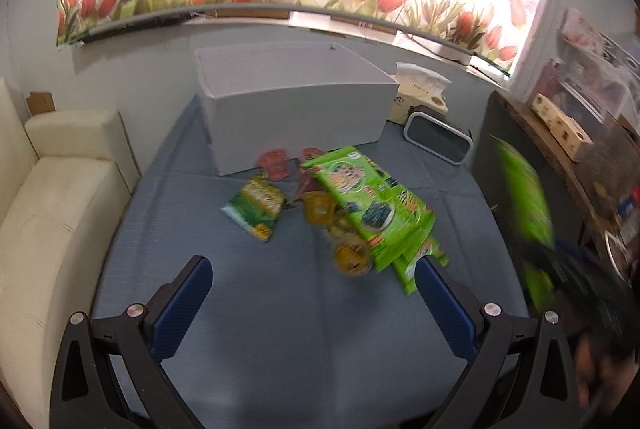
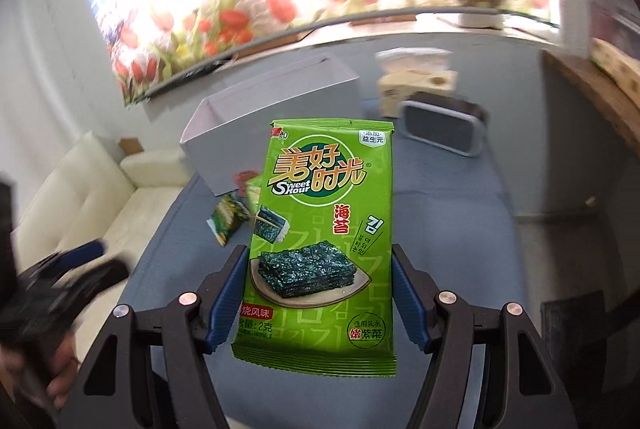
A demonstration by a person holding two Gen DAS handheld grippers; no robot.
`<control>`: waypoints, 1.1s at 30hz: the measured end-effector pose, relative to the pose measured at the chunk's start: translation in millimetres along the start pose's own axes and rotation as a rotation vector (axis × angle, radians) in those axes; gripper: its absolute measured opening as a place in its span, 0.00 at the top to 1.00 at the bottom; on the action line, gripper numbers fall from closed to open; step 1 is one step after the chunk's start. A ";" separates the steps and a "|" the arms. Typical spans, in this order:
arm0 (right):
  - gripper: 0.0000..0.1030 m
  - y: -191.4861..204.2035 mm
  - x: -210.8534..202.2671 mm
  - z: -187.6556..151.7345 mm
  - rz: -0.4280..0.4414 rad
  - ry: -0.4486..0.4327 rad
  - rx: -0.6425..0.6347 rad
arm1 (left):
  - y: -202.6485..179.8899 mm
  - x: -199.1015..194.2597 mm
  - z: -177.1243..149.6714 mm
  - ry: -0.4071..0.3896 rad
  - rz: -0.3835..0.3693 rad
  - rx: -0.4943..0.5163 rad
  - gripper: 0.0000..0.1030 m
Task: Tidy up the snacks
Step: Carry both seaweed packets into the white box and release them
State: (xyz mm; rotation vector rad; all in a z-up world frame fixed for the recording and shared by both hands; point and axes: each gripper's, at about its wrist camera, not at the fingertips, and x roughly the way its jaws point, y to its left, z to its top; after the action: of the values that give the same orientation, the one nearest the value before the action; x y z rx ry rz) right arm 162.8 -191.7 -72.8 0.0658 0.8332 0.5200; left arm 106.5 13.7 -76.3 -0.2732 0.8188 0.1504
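My right gripper (image 2: pixel 318 269) is shut on a green seaweed snack packet (image 2: pixel 320 237), held upright above the blue table; the packet also shows blurred at the right of the left wrist view (image 1: pixel 524 205). My left gripper (image 1: pixel 314 271) is open and empty, low over the table. Ahead of it lies a pile of snacks: large green seaweed packets (image 1: pixel 372 201), a small dark green packet (image 1: pixel 258 207), orange-yellow packets (image 1: pixel 348 253) and red packets (image 1: pixel 274 163). A white open box (image 1: pixel 296 117) stands behind the pile, and it also shows in the right wrist view (image 2: pixel 240 125).
A grey-framed dark device (image 1: pixel 438 143) and a tissue box (image 1: pixel 418 97) sit at the back right of the table. A cream sofa (image 1: pixel 52 205) runs along the left. A wooden shelf (image 1: pixel 560 133) with clutter stands at the right. A tulip-print blind hangs behind.
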 end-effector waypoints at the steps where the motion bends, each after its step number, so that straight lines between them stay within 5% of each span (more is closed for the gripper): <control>1: 0.30 -6.2 -9.6 -6.4 -0.013 -0.009 0.012 | -8.8 11.6 4.2 0.008 0.005 -0.010 0.00; 13: 0.30 -41.6 -75.7 -45.5 0.005 -0.078 0.087 | -55.7 142.2 43.2 0.102 0.250 -0.122 0.00; 21: 0.30 -54.2 -77.8 -48.4 0.013 -0.086 0.091 | -70.0 175.0 40.1 0.128 0.351 -0.100 0.00; 23: 0.30 -55.7 -76.6 -49.4 0.015 -0.084 0.091 | -69.3 176.5 39.4 0.122 0.342 -0.118 0.01; 25: 0.30 -56.6 -75.0 -50.1 0.019 -0.085 0.092 | -68.5 173.3 38.9 0.111 0.347 -0.129 0.17; 33: 0.30 -54.9 -64.9 -49.7 0.032 -0.069 0.092 | -58.1 155.3 39.5 0.119 0.257 -0.133 0.21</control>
State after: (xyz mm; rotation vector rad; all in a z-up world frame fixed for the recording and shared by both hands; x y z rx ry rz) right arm 113.7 -277.0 -75.8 0.1814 0.7891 0.5066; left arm 252.7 -25.9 -154.5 -0.3029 0.9619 0.4341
